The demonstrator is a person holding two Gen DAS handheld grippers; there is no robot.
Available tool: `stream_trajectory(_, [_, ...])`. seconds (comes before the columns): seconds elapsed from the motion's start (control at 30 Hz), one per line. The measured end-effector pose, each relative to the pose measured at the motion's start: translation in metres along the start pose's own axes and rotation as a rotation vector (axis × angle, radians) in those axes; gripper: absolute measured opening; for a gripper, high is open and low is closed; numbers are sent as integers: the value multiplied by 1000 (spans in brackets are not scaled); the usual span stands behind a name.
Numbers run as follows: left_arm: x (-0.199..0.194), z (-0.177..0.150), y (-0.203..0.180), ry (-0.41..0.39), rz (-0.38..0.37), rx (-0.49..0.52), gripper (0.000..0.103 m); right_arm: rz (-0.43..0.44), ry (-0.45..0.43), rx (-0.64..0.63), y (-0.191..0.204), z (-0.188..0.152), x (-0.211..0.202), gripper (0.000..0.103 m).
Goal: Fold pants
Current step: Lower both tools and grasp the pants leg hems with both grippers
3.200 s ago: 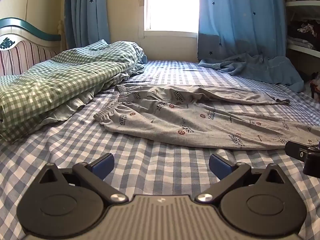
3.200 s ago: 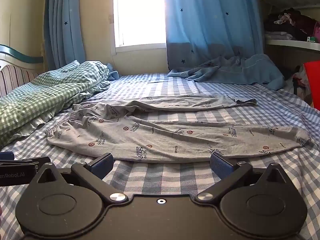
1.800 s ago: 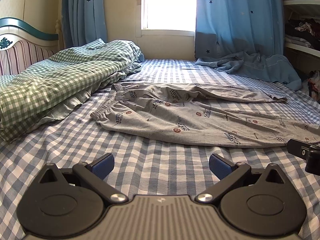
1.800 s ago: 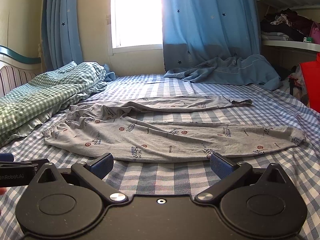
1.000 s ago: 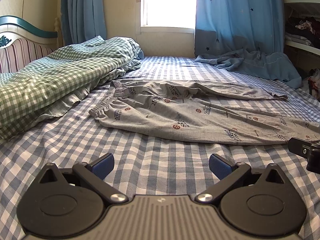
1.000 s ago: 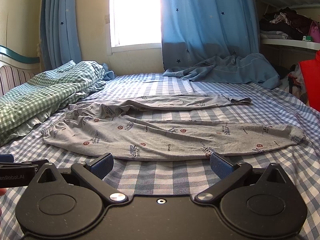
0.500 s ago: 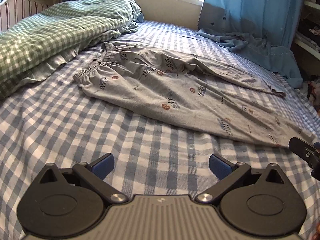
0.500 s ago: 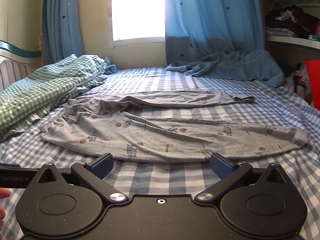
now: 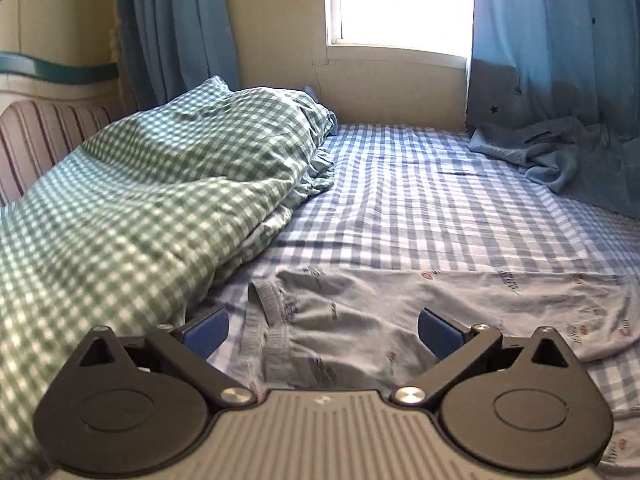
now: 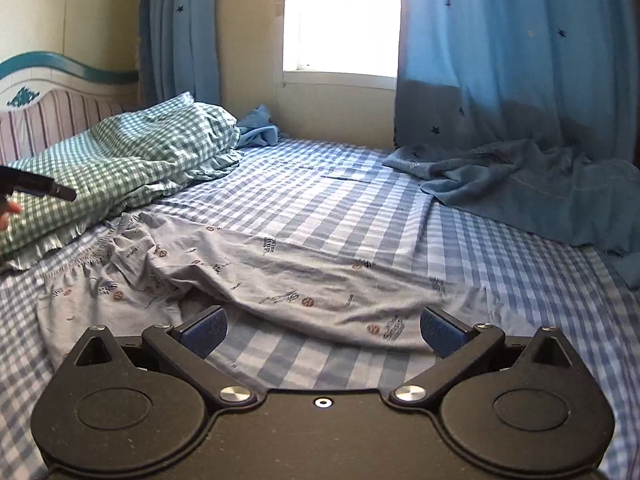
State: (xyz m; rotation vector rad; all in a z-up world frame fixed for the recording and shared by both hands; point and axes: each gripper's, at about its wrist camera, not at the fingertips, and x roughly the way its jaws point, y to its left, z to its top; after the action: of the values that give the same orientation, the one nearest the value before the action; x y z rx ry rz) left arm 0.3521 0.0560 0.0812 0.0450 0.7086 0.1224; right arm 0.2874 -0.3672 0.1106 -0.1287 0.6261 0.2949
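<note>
Two grippers low over the bed, jaws spread wide on both, nothing held: left gripper [image 9: 322,330] at the waistband end of the grey printed pants [image 9: 360,320], right gripper [image 10: 322,330] over the rumpled legs farther along. Pants lie loose on the blue-and-white checked sheet [image 10: 340,200], waistband just beside a heaped green gingham duvet [image 9: 160,184] against the striped headboard [image 10: 60,112]. Beyond: crumpled blue blanket [image 10: 520,184] at far right, star-print blue curtains [image 10: 500,48] flanking a bright window [image 10: 344,16], cream wall.

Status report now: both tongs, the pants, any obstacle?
Left tongs open over waistband. Right tongs open, empty. Pants rumpled, unfolded. Green checked quilt close beside waistband.
</note>
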Motion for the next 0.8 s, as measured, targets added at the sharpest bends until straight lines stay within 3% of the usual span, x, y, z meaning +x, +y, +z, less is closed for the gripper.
stream_trajectory(0.07, [25, 23, -2, 9, 27, 21, 103, 31, 6, -51, -10, 23, 27, 103])
stream_trajectory(0.17, [60, 54, -13, -26, -9, 99, 103, 118, 18, -78, -17, 59, 72, 103])
stream_trajectory(0.33, [125, 76, -49, -43, -89, 434, 103, 205, 62, -179, -20, 103, 173, 102])
stream_trajectory(0.43, [168, 70, -66, 25, -122, 581, 103, 235, 134, -156, -25, 104, 232, 100])
stream_trajectory(0.63, [244, 49, -63, 211, -255, 604, 102, 353, 261, -136, -26, 90, 317, 85])
stream_trajectory(0.7, [264, 43, -58, 271, -270, 626, 97, 374, 286, -152, -22, 87, 339, 79])
stream_trajectory(0.73, [273, 38, -54, 306, -264, 649, 85, 378, 298, -162, -21, 86, 347, 74])
stream_trajectory(0.77, [280, 35, -52, 336, -275, 662, 80, 387, 319, -172, -19, 84, 357, 69])
stream_trajectory(0.8, [282, 37, -46, 335, -305, 638, 80, 402, 338, -178, -18, 84, 365, 59])
